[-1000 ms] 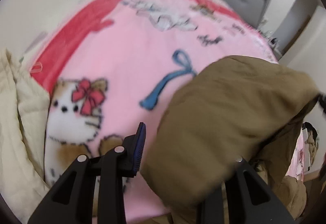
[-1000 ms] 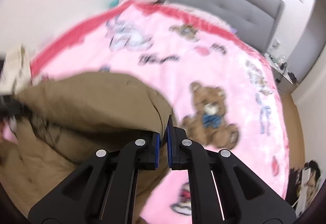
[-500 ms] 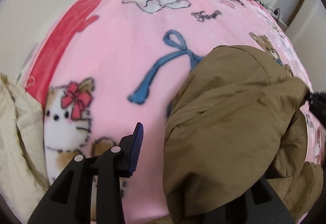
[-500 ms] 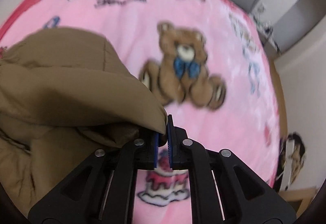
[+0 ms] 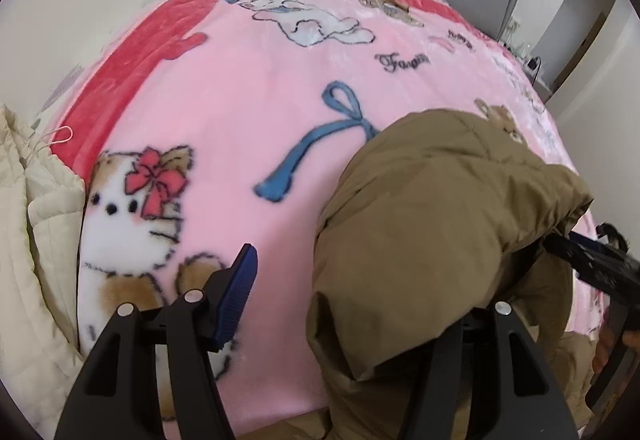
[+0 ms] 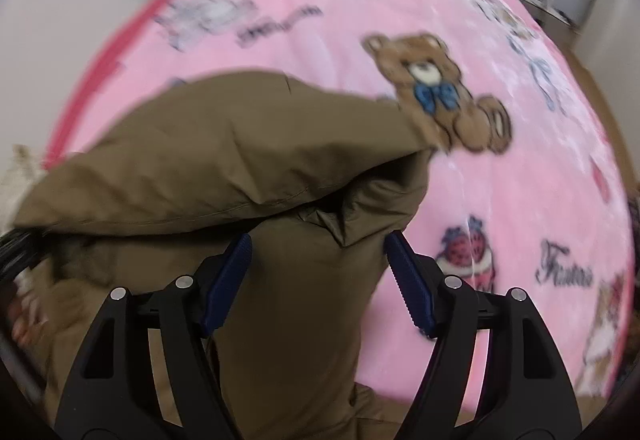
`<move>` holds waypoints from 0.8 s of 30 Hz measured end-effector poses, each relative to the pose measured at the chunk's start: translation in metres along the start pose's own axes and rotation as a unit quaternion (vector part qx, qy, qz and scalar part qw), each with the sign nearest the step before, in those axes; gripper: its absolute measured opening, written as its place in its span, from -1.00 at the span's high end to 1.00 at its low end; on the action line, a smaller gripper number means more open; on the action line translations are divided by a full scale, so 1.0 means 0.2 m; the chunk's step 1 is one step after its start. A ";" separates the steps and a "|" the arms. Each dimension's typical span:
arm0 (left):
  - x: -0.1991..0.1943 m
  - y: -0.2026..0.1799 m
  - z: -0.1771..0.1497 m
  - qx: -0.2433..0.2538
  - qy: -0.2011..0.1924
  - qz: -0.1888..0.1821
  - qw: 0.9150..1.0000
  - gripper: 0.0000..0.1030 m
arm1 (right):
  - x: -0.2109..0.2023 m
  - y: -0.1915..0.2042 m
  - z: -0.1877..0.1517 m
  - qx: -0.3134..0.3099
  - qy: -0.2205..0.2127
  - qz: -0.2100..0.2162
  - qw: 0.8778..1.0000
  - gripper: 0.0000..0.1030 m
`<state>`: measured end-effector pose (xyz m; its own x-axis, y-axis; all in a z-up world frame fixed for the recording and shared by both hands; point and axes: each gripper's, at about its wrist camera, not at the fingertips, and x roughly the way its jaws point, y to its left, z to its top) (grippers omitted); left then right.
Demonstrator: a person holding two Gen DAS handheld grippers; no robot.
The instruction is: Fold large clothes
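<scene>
Now both tools tilted steeply down; jaws opening over brown jacket (image 6: 224, 156).

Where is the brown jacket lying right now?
In both wrist views the brown jacket lies bunched on the pink blanket at the bed's near edge, covering part of the printed teddy bear.

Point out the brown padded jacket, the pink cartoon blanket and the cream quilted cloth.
brown padded jacket (image 5: 432, 224), left wrist view, folded upper panel
pink cartoon blanket (image 5: 240, 120), left wrist view, plain pink area
cream quilted cloth (image 5: 28, 280), left wrist view, left-edge fold

Left tongs (image 5: 352, 304), right tongs (image 6: 316, 280) angled down, jaws opening.
</scene>
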<state>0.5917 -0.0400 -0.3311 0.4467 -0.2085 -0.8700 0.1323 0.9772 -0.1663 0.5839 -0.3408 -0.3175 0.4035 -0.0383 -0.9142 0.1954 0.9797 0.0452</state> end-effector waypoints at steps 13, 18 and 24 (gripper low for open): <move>0.13 0.05 0.02 -0.069 0.060 -0.010 0.996 0.24 | 0.32 -0.04 0.17 0.034 0.140 -0.132 0.981 0.31; 0.13 0.05 0.04 -0.072 0.060 0.002 0.996 0.73 | 0.13 -0.21 0.16 0.071 0.102 -0.012 0.992 0.64; -0.02 0.07 0.06 -0.014 0.004 -0.021 1.000 0.75 | -0.25 -0.38 0.14 0.043 0.054 0.107 0.992 0.73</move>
<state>0.6029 -0.0255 -0.3240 0.4337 -0.2491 -0.8659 0.1263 0.9683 -0.2153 0.5738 -0.4179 -0.2632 0.3475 0.1939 -0.9174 0.1938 0.9424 0.2726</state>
